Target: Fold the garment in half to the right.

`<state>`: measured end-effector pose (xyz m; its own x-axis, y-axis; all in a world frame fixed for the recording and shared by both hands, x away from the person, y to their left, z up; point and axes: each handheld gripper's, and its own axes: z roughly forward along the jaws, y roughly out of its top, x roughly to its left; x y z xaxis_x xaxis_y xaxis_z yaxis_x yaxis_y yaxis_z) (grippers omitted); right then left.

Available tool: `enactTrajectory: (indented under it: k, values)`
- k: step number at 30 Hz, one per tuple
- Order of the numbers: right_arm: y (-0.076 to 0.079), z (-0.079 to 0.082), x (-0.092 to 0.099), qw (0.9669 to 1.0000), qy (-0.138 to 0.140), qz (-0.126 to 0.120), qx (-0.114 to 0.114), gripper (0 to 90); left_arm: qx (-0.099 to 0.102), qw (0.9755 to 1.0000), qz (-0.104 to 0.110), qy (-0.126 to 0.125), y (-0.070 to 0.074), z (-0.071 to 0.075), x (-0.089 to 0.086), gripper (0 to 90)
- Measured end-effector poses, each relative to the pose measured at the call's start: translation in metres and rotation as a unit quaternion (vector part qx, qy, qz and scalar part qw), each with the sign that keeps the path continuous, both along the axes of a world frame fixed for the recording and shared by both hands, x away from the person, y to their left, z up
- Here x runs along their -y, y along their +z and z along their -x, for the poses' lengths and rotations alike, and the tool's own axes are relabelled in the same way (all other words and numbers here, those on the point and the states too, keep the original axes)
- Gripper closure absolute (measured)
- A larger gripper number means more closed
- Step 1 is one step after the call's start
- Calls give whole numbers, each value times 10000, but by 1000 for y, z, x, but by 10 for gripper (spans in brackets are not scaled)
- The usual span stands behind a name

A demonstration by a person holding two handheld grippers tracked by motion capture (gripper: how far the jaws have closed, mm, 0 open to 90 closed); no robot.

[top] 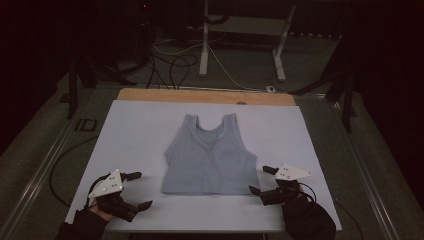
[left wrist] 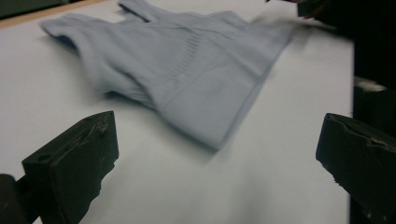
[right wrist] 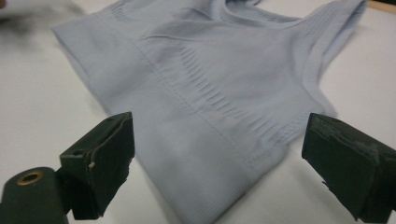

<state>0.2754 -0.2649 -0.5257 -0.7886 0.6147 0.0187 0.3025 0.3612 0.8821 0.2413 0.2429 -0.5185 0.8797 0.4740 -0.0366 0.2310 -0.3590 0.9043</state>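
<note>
Dead center on the white table (top: 135, 130) lies a light, floppy tank top (top: 209, 157), both grippers wide apart and empty — left gripper (top: 142, 190) at 8 o'clock, right gripper (top: 261, 180) at 4, so I'd pinch the ribbed hem corners.

Each black tool (top: 139, 189) (top: 262, 180) carries 2 chunky jaws, a grey triangular plate, a cable; dark sleeves.

A white-topped table (top: 135, 130) with a wooden far edge carries a light blue tank top (top: 210, 157) lying flat.
</note>
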Motion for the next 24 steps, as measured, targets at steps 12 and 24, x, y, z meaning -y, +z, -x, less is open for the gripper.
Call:
enactTrajectory:
  k: [12, 24]
  values:
    - [18, 0, -9, 9999, 30, -43, 99, 95, 23, 9996, -148, -251, 18, 1, 10, 3]
    - [44, -7, -19, 9996, 113, -5, 251, 96, 134, 9988, -324, -342, 39, -4, 14, 3]
